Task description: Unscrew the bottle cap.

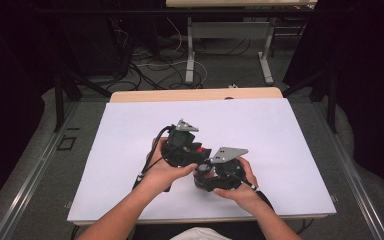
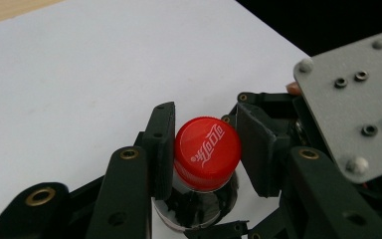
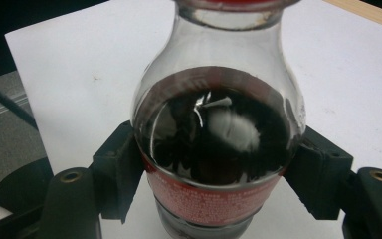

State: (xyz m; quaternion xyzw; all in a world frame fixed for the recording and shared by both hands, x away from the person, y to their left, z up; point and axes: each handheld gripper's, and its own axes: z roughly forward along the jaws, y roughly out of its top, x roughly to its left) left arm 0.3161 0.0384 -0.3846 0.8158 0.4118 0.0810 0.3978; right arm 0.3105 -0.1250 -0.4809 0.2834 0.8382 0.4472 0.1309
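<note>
Bottle: a small cola bottle (image 3: pixel 219 144) stood near the middle of the table (image 1: pixel 280 130), dark drink inside, clear glassy shoulders, a red label band around its lower body.
Cap: the red screw cap (image 2: pixel 207 152) was on the neck, white script across its top, seen from above in the left gripper view.
Left gripper: the left gripper (image 2: pixel 206 149) had closed in on the cap; one black pad (image 2: pixel 161 149) pressed against the cap's side, the other pad sat at the opposite side, whether it quite touched I could not tell. No earlier picture to compare.
Right gripper: the right gripper (image 3: pixel 219 174) clamped the bottle's body, one jaw on each side at the level of the label band, and the bottle stood upright between them.
Hands: in the high view the left hand (image 1: pixel 167 167) and the right hand (image 1: pixel 240 185) sat close together over the white sheet, the left gripper (image 1: pixel 185 147) just beyond and beside the right gripper (image 1: pixel 217 172), a speck of red between them.
Plates: each gripper carried its grey three-cornered plate (image 1: pixel 228 153) on top.
Surroundings: beyond the table, cables (image 1: pixel 145 65) lay on the floor under another table's legs.
</note>
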